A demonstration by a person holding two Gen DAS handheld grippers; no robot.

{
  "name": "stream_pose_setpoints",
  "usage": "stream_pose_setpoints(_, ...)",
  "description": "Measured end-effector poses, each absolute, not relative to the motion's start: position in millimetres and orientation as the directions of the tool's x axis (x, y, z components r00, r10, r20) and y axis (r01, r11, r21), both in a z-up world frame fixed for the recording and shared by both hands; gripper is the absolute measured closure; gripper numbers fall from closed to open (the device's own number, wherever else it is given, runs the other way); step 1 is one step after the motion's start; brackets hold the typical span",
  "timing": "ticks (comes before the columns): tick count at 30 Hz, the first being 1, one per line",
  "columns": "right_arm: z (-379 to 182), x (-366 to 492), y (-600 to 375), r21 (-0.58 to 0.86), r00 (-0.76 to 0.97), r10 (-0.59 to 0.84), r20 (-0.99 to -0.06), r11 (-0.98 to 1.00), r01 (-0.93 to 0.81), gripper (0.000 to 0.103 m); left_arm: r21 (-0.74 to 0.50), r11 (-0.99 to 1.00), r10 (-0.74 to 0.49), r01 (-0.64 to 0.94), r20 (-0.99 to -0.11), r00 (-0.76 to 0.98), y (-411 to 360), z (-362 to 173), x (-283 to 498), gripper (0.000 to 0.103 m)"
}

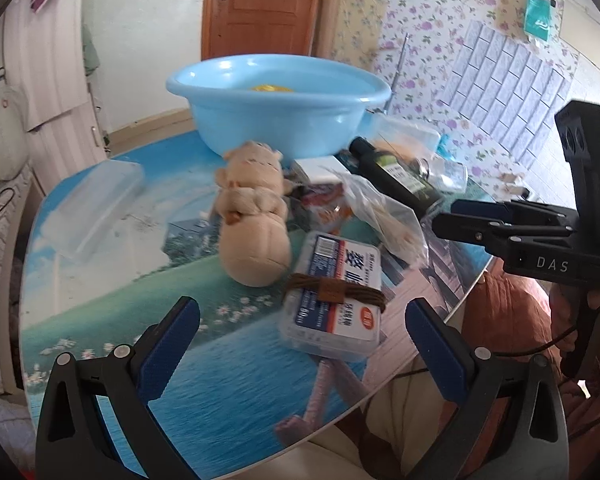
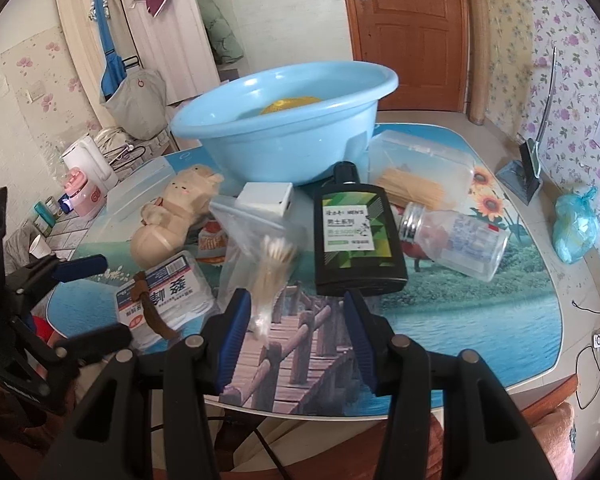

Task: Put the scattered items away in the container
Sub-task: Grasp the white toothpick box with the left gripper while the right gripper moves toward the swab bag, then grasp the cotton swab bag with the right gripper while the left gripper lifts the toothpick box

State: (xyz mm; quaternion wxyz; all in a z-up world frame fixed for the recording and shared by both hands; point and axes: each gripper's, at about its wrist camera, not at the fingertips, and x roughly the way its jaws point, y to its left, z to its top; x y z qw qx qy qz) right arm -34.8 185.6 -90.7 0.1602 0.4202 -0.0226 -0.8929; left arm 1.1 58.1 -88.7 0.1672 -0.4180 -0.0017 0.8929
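Both empty: left gripper (image 1: 300,320) spread wide, right gripper (image 2: 296,320) approx half-spread, above table (image 2: 480,320).

Plush toy (image 1: 256,216) beside blue basin (image 1: 278,104)

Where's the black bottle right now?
In the right wrist view the black bottle lies flat mid-table, just ahead of the open right claw, between the swab bag and the glass jar, cap towards the blue basin.
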Motion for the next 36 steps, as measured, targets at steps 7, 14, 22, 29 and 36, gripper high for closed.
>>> stream_pose_setpoints(7, -93.2, -36.3, 178.0, 0.170, -0.580, -0.311, -0.753, -0.944, 0.284, 0.055, -0.141, -0.930, 0.322, -0.340, -0.757, -0.568, 67.6, -97.5, -0.9, 0.010)
stream_pose_setpoints(14, -93.4, -37.6, 167.0, 0.178, -0.565, -0.328, -0.757, -0.935, 0.305, 0.038, -0.134, -0.920, 0.336, -0.369, -0.756, -0.561, 64.0, -94.1, 7.0, 0.048)
stream_pose_setpoints(22, -101.2, -42.1, 147.9, 0.152, -0.549, -0.331, -0.768, -0.926, 0.346, 0.038, -0.124, -0.930, 0.316, -0.345, -0.751, -0.580, 45.5, -88.2, 26.2, 0.048)
stream_pose_setpoints(29, -111.6, -45.9, 142.4, 0.116, -0.540, -0.301, -0.786, -0.929, 0.350, 0.062, -0.130, -0.943, 0.294, -0.308, -0.760, -0.579, 36.1, -93.0, 23.6, 0.048)
stream_pose_setpoints(36, -104.4, -36.1, 143.5, 0.120, -0.536, -0.336, -0.774, -0.910, 0.398, 0.080, -0.125, -0.942, 0.294, -0.313, -0.760, -0.580, 40.9, -93.8, 16.2, 0.045)
